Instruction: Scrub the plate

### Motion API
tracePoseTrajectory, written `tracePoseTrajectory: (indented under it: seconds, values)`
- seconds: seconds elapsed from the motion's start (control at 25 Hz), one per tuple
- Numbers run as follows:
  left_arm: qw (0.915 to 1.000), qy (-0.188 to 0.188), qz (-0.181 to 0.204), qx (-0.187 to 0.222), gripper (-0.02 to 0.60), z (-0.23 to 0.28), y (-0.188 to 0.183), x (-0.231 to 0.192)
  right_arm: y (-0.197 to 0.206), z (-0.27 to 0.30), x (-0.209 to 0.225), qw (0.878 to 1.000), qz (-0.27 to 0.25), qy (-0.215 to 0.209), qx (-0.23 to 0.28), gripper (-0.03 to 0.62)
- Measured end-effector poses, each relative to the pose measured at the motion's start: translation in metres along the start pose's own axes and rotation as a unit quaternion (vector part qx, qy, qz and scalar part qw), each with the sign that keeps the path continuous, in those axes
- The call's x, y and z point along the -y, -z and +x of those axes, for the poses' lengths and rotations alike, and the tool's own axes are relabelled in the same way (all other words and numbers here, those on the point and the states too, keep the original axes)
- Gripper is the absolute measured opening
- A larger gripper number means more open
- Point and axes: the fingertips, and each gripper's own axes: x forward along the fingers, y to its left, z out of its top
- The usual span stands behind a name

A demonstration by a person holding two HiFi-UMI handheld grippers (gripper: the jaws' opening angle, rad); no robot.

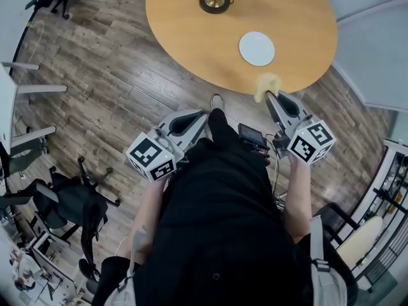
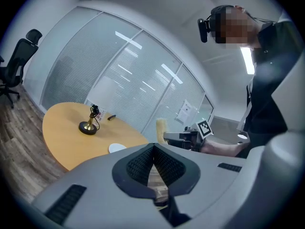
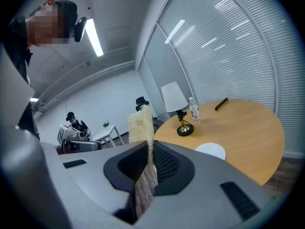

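A small white plate point(image 1: 257, 48) lies on the round wooden table point(image 1: 191, 37), near its front edge; it also shows as the plate point(image 2: 116, 148) and the plate point(image 3: 210, 150). My right gripper point(image 1: 269, 94) is shut on a pale yellow scrubbing sponge point(image 1: 266, 85), held just off the table's edge and short of the plate. In the right gripper view the sponge point(image 3: 140, 123) sticks up from between the jaws of the right gripper point(image 3: 148, 144). My left gripper point(image 1: 203, 115) hangs lower over the floor. The left gripper point(image 2: 153, 146) is shut with nothing in it.
A lamp with a brass base point(image 1: 215, 0) stands at the table's far side, with a water bottle point(image 3: 194, 111) and a black pen point(image 3: 221, 103) near it. Office chairs point(image 1: 76, 199) stand on the wooden floor to the left. People sit at a far desk point(image 3: 76, 125).
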Motion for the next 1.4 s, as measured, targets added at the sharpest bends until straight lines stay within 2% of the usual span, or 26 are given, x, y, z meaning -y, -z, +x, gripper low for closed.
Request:
tracePoseTrajectory:
  seconds: [0.24, 0.44, 0.88, 1.12, 1.4]
  values:
    - [0.9999, -0.004, 0.015, -0.006, 0.012, 0.038, -0.026, -0.019, -0.025, 0.023, 0.045, 1.0, -0.001, 0.009, -0.002, 0.029]
    - [0.9998, -0.012, 0.009, -0.016, 0.012, 0.074, -0.042, -0.032, -0.032, 0.041, 0.099, 0.999, -0.005, 0.028, -0.04, 0.029]
    - [0.9982, -0.046, -0.021, -0.032, 0.012, 0.103, -0.046, -0.069, 0.015, 0.117, 0.163, 0.99, -0.004, 0.026, -0.137, 0.029]
    - [0.9976, -0.05, -0.03, -0.038, 0.012, 0.118, -0.051, -0.079, 0.059, 0.163, 0.187, 0.976, -0.002, 0.025, -0.214, 0.029]
    - [0.9961, -0.064, -0.042, -0.044, 0.012, 0.122, -0.049, -0.088, 0.099, 0.197, 0.211, 0.944, -0.064, 0.086, -0.312, 0.029]
